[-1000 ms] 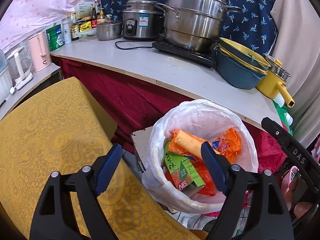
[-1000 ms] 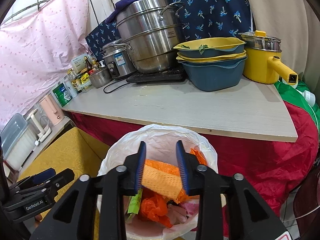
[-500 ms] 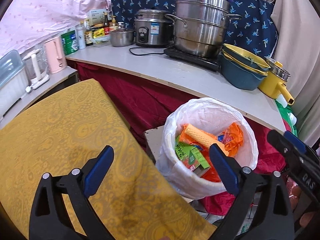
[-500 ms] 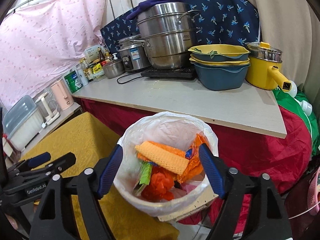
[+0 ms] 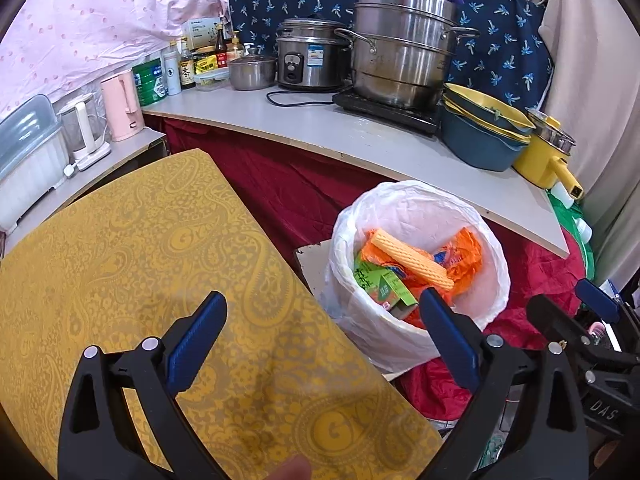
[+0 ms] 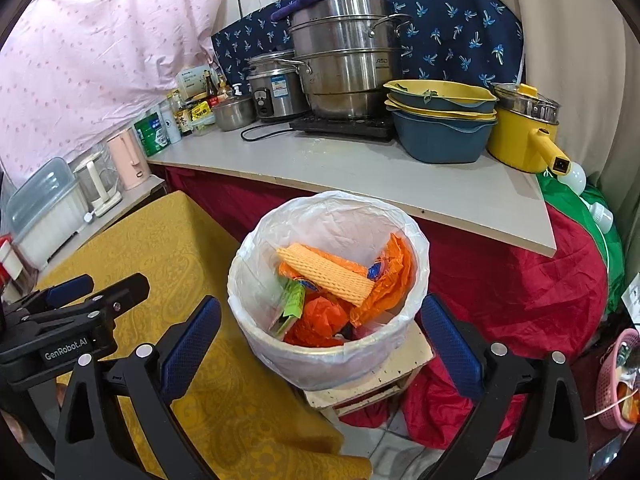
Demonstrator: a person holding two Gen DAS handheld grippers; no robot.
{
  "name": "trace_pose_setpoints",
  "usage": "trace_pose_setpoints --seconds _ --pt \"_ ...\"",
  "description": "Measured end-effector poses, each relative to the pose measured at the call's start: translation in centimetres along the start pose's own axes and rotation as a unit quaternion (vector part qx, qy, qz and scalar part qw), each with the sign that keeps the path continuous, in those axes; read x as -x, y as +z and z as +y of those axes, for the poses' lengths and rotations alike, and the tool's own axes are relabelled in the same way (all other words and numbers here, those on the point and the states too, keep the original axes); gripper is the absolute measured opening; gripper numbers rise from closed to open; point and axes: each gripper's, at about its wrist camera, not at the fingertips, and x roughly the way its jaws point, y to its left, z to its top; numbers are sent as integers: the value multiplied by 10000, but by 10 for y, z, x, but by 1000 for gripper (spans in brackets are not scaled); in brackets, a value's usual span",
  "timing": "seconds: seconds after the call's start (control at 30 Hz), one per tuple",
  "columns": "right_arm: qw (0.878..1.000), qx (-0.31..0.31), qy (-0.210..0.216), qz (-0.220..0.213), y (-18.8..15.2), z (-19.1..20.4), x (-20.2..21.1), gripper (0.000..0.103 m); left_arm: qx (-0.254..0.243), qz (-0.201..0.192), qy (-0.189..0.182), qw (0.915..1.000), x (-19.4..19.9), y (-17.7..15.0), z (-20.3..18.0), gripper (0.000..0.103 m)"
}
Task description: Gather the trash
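Lying beyond spread right gripper (image 6: 320, 336): foam sleeve (image 6: 326, 274).

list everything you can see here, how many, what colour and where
trash bin: 1, white liner, on a low stand beside the table
foam net sleeve: 1, orange-yellow, on top of the trash in the bin
plastic wrappers: several, orange, in the bin
green carton: 1, in the bin
table: 1, yellow patterned cloth
counter: 1, pale top, red cloth below
steamer pot: 1, steel, on the cooktop
rice cooker: 1, steel, beside the steamer
small pot: 1, steel, lidded
basins: stacked, yellow and blue
handled pot: 1, yellow, counter end
bottles and jars: several, far counter corner
kettle: 1, pink
left tool: open, over the table edge
right tool: open, by the bin
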Motion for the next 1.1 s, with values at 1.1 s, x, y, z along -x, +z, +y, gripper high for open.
trace_pose_setpoints --seconds 1.1 --pt "9986 301 -296 305 -12 -5 -8 97 -215 333 123 9991 -14 -18 -14 94"
